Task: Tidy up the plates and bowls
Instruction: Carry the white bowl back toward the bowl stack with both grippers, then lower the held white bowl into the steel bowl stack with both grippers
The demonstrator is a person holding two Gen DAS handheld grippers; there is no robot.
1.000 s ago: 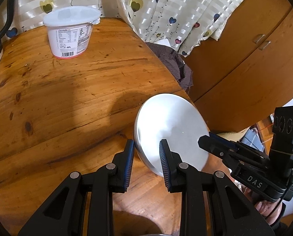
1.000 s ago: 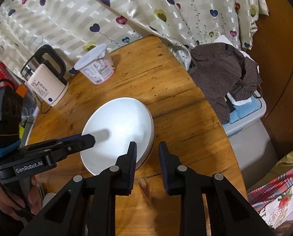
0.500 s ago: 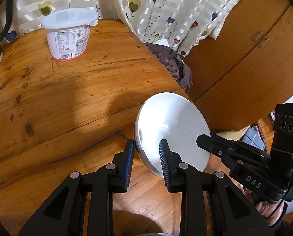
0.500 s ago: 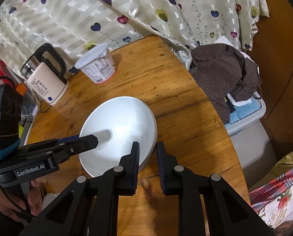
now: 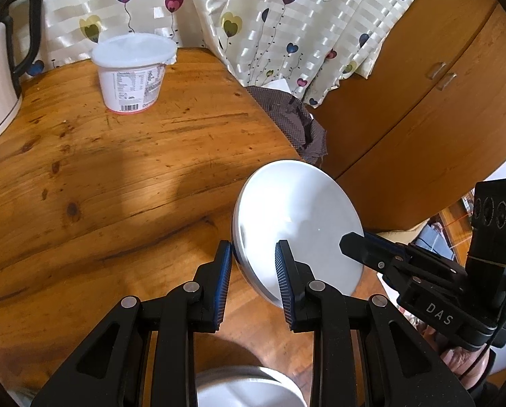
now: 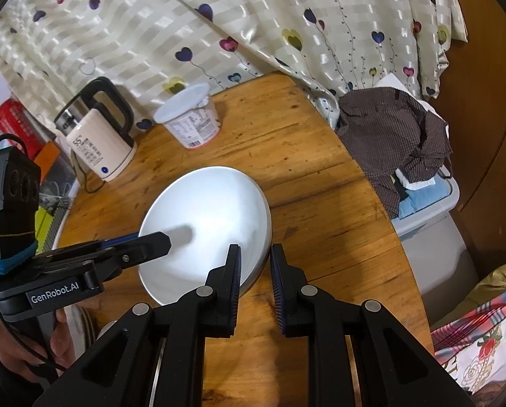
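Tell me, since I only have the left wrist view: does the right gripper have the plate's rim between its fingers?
Observer: Yes. The right gripper has one finger above and one below the rim of the white plate, shut on it.
Operator: What is the white thing cut off at my left edge?
Observer: An electric kettle with a black handle, standing on the table beside the lidded tub.
Operator: And what is that brown cloth past the table edge lying on?
Observer: The brown shirt is heaped on a pale plastic storage bin next to the table.
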